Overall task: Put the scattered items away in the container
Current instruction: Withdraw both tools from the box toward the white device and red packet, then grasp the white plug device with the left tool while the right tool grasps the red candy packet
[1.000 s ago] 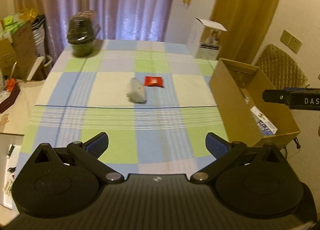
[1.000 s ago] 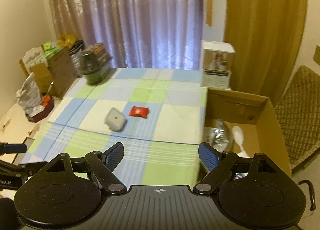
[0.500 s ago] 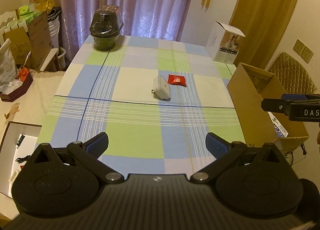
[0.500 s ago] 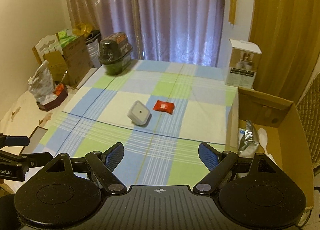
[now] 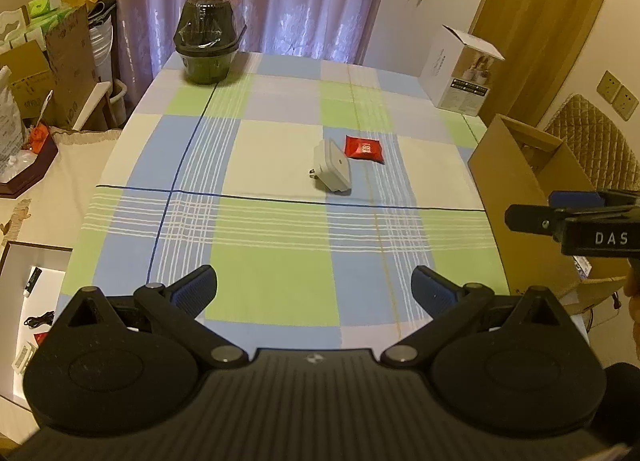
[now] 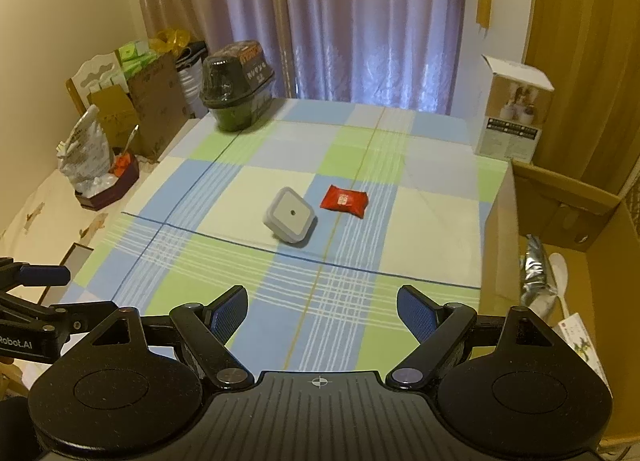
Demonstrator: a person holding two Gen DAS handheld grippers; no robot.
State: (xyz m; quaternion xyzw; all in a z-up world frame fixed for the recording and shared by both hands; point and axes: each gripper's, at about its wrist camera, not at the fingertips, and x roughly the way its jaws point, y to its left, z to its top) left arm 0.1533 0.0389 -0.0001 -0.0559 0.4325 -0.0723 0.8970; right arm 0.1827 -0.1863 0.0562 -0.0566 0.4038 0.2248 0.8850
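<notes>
Both grippers, left gripper (image 5: 313, 287) and right gripper (image 6: 322, 309), are hovering wide open and empty; ahead of their fingers the white plug adapter (image 6: 291, 219) is lying prongs leftward, just beside the red packet (image 6: 344, 201), whose long axis is running crosswise, on the worktop (image 6: 432, 221).

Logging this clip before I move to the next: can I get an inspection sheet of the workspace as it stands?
Surface: checked blue-green tablecloth, flat.
Job's things: white square plug adapter and red snack packet lie apart mid-table; brown cardboard box at table's right edge holds a silver pouch and white spoon.
Clutter: dark lidded bowl, white product carton.
Grippers: left gripper and right gripper open, empty.
Cables: nothing seen.
Surroundings: purple curtains, boxes left.
</notes>
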